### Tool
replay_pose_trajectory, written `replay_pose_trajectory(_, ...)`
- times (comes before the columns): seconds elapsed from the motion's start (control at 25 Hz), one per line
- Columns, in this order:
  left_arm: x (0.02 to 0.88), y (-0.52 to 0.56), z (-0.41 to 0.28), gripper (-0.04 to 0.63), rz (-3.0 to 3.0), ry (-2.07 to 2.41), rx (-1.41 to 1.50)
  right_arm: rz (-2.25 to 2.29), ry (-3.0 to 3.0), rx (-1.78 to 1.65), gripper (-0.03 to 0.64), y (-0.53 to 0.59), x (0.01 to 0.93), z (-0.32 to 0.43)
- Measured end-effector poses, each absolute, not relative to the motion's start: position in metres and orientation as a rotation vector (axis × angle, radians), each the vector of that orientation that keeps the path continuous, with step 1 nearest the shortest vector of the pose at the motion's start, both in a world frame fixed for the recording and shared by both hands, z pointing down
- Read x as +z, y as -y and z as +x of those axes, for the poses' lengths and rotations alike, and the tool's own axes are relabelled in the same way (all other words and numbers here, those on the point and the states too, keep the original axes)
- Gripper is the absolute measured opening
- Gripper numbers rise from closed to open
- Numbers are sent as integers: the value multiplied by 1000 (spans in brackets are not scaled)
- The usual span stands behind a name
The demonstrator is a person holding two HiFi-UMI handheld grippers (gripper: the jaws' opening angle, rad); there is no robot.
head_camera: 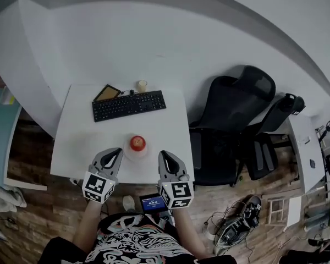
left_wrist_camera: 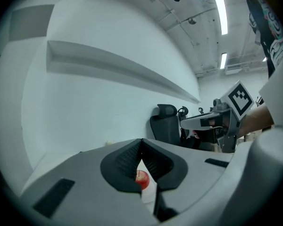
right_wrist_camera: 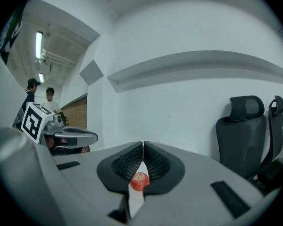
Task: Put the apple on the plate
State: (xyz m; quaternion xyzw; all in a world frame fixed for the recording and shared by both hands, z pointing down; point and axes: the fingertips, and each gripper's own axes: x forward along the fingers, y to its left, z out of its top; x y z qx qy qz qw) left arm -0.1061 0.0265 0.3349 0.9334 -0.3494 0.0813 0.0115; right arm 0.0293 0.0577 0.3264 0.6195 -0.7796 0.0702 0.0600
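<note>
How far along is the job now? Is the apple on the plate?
It looks done: the apple sits on the plate. Nothing is in hand: the left gripper and right gripper are both shut and empty, short of the plate. Nothing appears left.

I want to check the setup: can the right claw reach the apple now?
Probably yes: nothing lies between the right claw and the apple, but its jaws are shut.
</note>
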Motion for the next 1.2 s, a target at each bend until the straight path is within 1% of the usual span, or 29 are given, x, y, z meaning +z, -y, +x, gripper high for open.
replay_pose_trajectory(0.28,305,-50,-101,15,2889,1287,165,1858,2460,206,32,-88,312,42)
replay_pose_trajectory(0.56,280,-89,-83,15,2881,1372,134,1903,2517,167,32,-126,288,67)
replay_pose_trajectory(0.84,275,-115,-86,15,2839,1486,139,1848,2495,72,29,-147,281,70)
replay_pose_trajectory(1.2,281,-132,-93,15,2801,1561,165,1842,2503,102,29,-155,286,77)
